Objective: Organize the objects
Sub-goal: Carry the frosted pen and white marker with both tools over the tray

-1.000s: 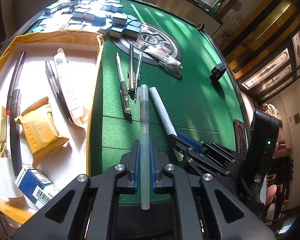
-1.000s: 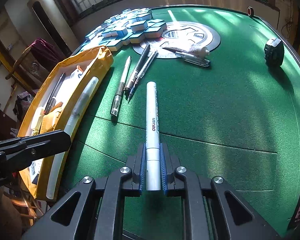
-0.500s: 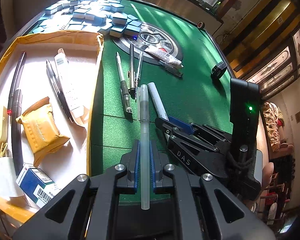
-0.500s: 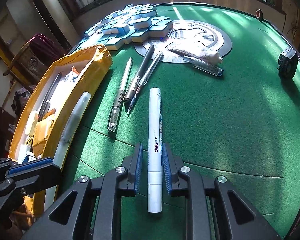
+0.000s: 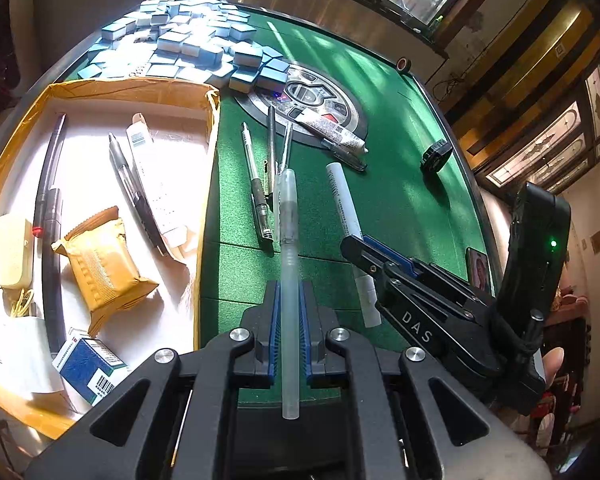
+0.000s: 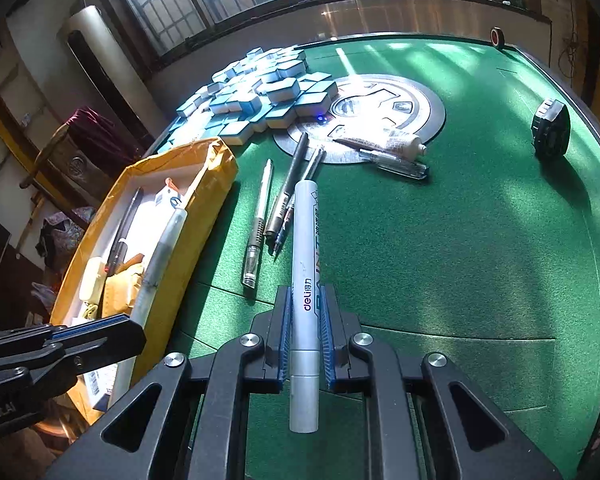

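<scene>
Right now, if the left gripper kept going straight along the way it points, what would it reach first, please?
Probably the pens lying on the green felt: the left gripper, shut on a translucent pen, aims at their near ends. Depth is unclear.

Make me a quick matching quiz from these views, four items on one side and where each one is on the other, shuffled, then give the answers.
Items:
1. Frosted translucent pen
2. White Deli paint marker
3. Yellow-brown foil snack packet
4. White printed squeeze tube

Places:
A. In the shallow cardboard box
B. Between the left gripper's fingers
C. On the round metal centre plate of the green table
D. Between the right gripper's fingers

Pairs: 1-B, 2-D, 3-A, 4-C
</scene>
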{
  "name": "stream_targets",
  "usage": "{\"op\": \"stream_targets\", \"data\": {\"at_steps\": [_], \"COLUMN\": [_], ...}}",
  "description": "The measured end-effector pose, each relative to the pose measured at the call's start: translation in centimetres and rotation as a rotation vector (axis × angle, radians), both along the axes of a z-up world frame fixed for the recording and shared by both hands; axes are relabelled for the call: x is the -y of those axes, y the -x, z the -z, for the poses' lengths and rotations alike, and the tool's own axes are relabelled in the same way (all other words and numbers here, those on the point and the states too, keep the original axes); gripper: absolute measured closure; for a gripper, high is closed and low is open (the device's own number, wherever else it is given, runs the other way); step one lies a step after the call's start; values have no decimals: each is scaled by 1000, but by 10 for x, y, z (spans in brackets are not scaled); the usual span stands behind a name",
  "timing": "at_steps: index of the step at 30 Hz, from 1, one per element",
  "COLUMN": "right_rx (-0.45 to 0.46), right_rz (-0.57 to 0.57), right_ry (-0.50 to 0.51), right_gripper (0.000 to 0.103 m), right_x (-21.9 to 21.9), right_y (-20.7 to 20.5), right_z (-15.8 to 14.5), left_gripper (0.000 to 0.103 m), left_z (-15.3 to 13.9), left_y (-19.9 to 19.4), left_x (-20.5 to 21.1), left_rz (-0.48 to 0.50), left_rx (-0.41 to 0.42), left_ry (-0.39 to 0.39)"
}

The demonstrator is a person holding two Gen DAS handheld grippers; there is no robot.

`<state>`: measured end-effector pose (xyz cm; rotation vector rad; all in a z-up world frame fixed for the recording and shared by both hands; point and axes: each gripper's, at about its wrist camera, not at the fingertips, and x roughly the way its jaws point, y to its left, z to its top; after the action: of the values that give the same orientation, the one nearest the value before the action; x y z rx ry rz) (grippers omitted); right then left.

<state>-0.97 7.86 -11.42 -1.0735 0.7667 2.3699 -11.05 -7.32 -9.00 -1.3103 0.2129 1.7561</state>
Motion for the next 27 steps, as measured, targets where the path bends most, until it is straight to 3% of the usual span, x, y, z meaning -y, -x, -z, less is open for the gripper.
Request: {"op": "stream_targets", "data": {"at_steps": [9, 27], "right_rx": [-97, -84], "right_rz": [-74, -133], "right_ry": [21, 50], "right_gripper": [90, 90], "right_x": [27, 41], "right_y": [10, 59], "right_z": [-35, -29], "left_gripper": [96, 96], "left_z": [-8, -3], "left_y": [17, 68], "left_x": [12, 29], "left_rz": [-55, -127], "left_rx": [-8, 14], "left_ry": [-22, -45]}}
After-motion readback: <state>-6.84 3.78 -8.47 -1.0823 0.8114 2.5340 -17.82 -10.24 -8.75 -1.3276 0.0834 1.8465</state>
